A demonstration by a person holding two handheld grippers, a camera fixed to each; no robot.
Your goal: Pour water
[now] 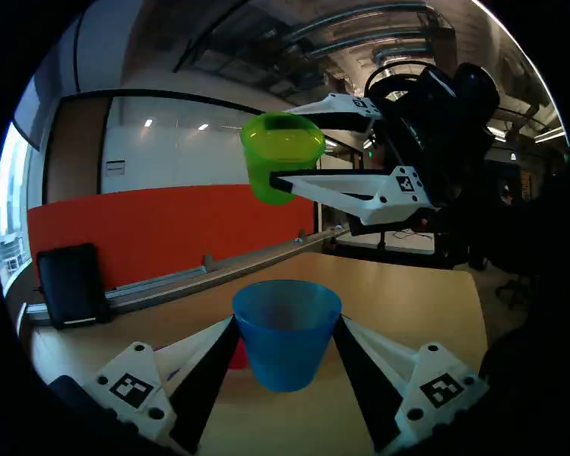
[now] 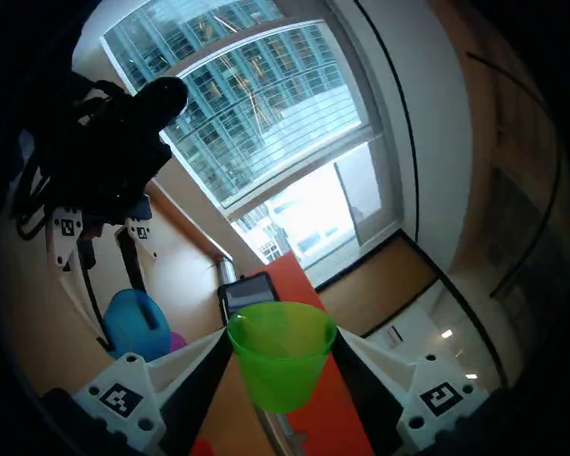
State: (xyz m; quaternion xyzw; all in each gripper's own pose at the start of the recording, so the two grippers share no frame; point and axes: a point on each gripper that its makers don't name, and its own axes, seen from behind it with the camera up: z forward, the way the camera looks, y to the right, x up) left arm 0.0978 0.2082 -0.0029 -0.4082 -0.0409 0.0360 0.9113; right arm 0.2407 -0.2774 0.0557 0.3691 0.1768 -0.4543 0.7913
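A pale wooden table (image 1: 406, 296) is stretching toward an orange partition (image 1: 171, 228), with a metal rail (image 1: 232, 266) running along its far edge. A flat black device (image 1: 72, 285) is leaning against the partition. Daylight is coming through a large slatted window (image 2: 262, 106), and pipes (image 1: 346, 30) are crossing the ceiling.

A wooden surface (image 1: 414, 296) meets an orange panel (image 1: 171, 228) at its far edge, pipes (image 1: 346, 34) run overhead, and a bright window (image 2: 270, 114) has blinds.
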